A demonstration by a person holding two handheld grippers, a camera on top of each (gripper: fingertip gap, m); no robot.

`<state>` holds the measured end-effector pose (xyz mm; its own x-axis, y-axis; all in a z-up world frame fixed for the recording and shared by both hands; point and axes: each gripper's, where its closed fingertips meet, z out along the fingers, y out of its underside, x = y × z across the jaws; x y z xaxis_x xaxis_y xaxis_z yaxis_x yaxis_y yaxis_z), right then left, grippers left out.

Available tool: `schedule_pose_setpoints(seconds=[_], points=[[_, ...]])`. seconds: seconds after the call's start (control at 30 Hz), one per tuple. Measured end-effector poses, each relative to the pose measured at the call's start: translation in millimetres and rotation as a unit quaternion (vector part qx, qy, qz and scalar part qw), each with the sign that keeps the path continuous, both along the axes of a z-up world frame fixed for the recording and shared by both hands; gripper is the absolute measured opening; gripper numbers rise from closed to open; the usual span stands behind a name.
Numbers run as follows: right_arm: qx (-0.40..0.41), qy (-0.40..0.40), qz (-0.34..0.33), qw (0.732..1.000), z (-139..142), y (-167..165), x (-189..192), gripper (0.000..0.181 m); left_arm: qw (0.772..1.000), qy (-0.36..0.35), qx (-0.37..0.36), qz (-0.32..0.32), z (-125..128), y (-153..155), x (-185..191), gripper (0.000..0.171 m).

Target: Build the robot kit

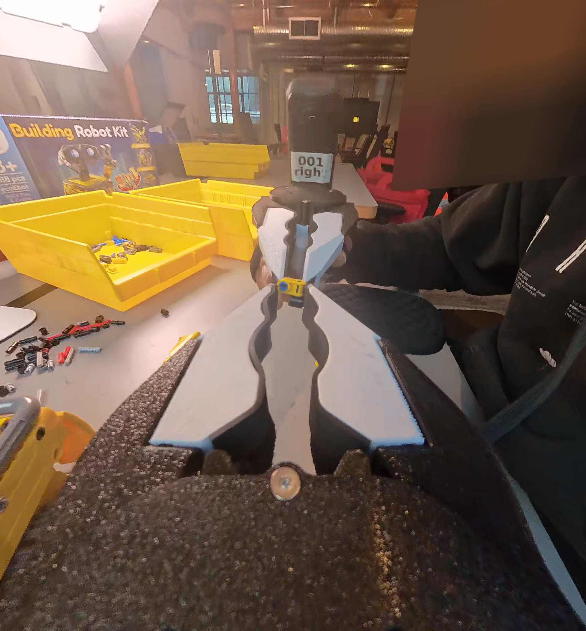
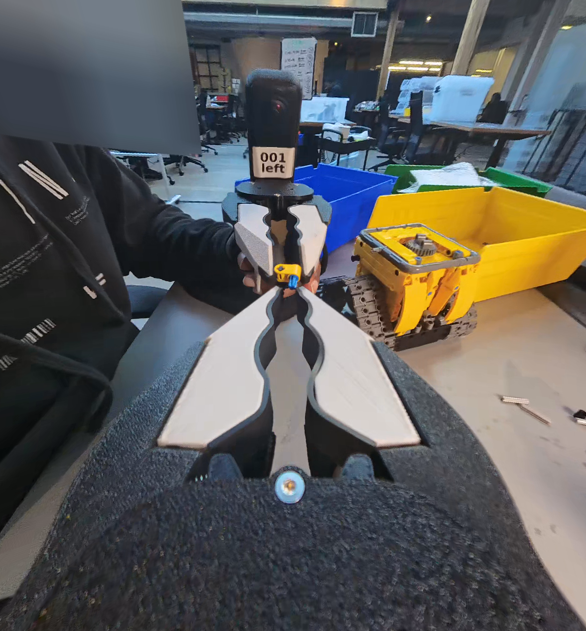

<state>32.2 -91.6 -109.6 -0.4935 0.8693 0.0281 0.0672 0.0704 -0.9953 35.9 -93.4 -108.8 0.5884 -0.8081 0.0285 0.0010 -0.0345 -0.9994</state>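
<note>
Facing each other tip to tip above the worktop (image 2: 455, 392), the left claw (image 1: 286, 290) and the right claw (image 2: 289, 290) meet at a small yellow connector piece (image 1: 290, 286) with a blue pin (image 2: 292, 280). The far claw in each view pinches the yellow piece; both stand narrow, though which grips the pin I cannot tell. Near left lie loose black and red pins (image 1: 45, 345) before a yellow bin (image 1: 62, 246); a yellow tracked model (image 2: 414, 283) stands right.
</note>
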Motion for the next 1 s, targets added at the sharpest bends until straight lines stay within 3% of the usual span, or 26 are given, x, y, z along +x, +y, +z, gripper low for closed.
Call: schedule_pose_setpoints(seconds=[0.43,1.0], points=[[-0.026,0.0,0.049,0.998,6,-8,5,0.003,0.999,-0.011,0.0,-0.036,1,-9,9,0.014],[-0.013,0.028,0.024,0.999,13,-5,1,0.004,0.999,-0.018,0.031,-0.008,12,-7,4,0.014]])
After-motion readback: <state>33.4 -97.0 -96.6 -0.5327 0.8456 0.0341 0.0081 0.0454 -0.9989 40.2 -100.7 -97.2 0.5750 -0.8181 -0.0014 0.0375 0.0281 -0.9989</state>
